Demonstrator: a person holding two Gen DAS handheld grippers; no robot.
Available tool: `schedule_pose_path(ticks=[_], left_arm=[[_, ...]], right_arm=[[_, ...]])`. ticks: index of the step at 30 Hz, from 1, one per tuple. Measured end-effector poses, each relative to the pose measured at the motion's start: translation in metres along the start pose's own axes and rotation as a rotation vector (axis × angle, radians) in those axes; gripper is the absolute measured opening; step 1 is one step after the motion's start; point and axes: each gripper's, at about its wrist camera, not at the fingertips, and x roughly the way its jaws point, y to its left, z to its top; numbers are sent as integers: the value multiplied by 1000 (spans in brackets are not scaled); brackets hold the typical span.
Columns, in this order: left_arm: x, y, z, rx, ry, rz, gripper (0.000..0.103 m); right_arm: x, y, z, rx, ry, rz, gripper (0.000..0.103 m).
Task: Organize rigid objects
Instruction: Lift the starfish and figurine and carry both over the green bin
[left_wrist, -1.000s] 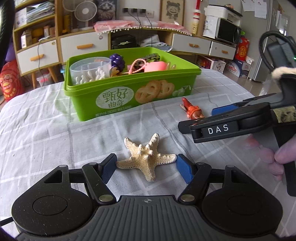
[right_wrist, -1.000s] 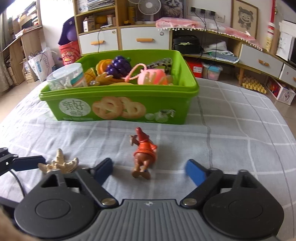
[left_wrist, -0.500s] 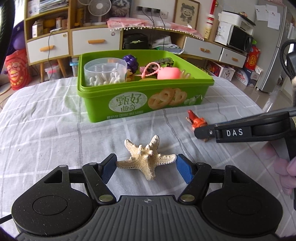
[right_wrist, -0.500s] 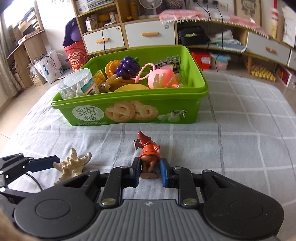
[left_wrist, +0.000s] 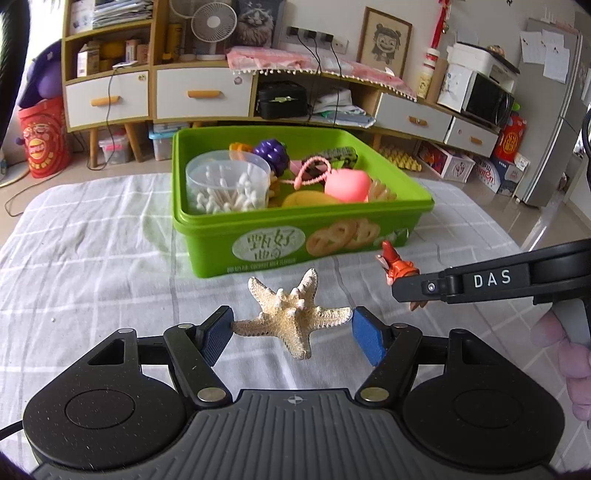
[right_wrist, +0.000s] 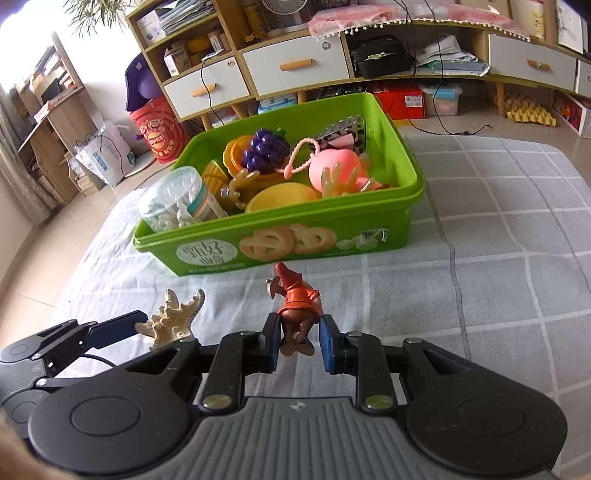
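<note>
Left gripper (left_wrist: 291, 332): jaws about half apart, blue pads pressing the two side arm tips of the starfish (left_wrist: 291, 317), which hangs clear of the cloth between them. Right gripper (right_wrist: 297, 345): jaws drawn narrow, pads clamped on the lower body of the figurine (right_wrist: 297, 314), head pointing away toward the box; it too looks lifted off the cloth. In the left view the right gripper comes in from the right as a black bar lettered DAS, figurine at its tip, a person's fingers (left_wrist: 570, 354) behind it. Starfish: pale tan, dry, five arms, knobbly with small spines. Figurine: hard glossy plastic, orange-red top with pointed cap, brown legs. Both grippers: matte black speckled bodies, ribbed grey centre plate. Cloth (right_wrist: 498, 258): soft, grey-white check, lightly creased. Box (right_wrist: 332, 221): green plastic, rectangular, rounded rim, cookie print and label on the near wall, standing just beyond both held things. Inside: clear round tub (left_wrist: 227, 184) of cotton swabs at left, purple toy grapes (right_wrist: 264, 149), pink rounded toy (right_wrist: 334, 168) with a pink cord loop, yellow pieces, a patterned flat item at the back. Contents reach about rim height. Behind: wooden shelving with white drawers (left_wrist: 201, 94), a fan, a microwave (left_wrist: 485, 98), clutter on the floor.
</note>
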Motion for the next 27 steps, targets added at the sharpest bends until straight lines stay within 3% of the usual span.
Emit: schedule_pose_path(ticks=[8, 16, 27], left_arm=[[-18, 6, 20, -38, -63, -13, 73], [-23, 9, 48, -67, -133, -4, 73], [24, -3, 103, 68, -109, -10, 73]], right_arm=[[-15, -9, 13, 108, -20, 69, 0], [-30, -23, 37, 246, -119, 144, 0], [-5, -42, 56, 463, -189, 210, 0]])
